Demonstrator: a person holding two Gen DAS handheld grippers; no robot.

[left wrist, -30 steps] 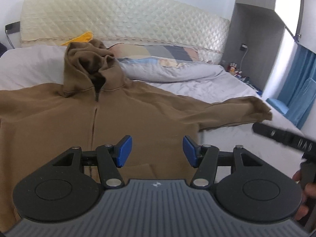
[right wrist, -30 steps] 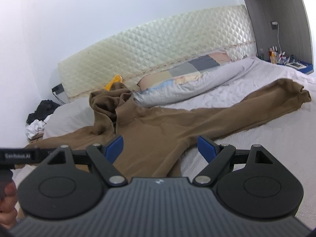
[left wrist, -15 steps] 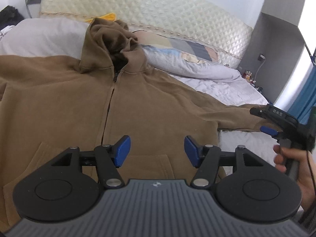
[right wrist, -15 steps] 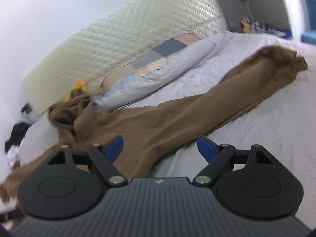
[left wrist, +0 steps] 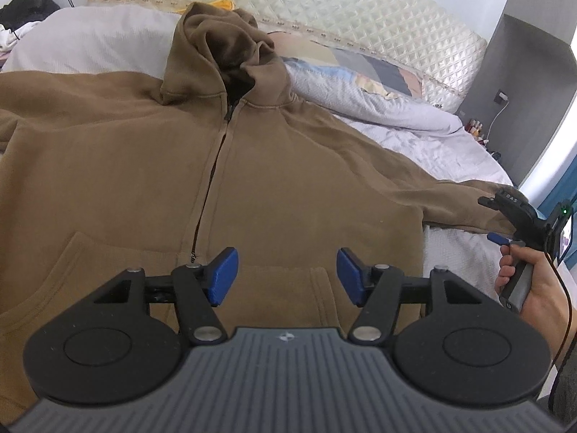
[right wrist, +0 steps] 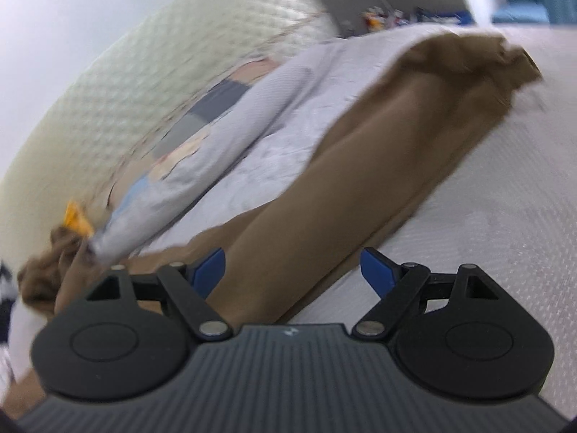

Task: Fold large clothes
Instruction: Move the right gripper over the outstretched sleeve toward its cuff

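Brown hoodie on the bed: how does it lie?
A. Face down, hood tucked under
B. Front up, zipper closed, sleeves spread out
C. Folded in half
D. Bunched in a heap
B: the brown hoodie lies flat, its zipper closed and facing up, its sleeve stretched across the bed.

The hoodie (left wrist: 295, 180) is soft, matt brown fleece cloth (ribbed at the pocket edges); the headboard (left wrist: 360, 11) is glossy quilted padding; the bed sheet (right wrist: 487, 216) is finely textured cloth.

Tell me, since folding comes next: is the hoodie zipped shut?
Yes, the hoodie lies flat with its zipper closed up to the collar.
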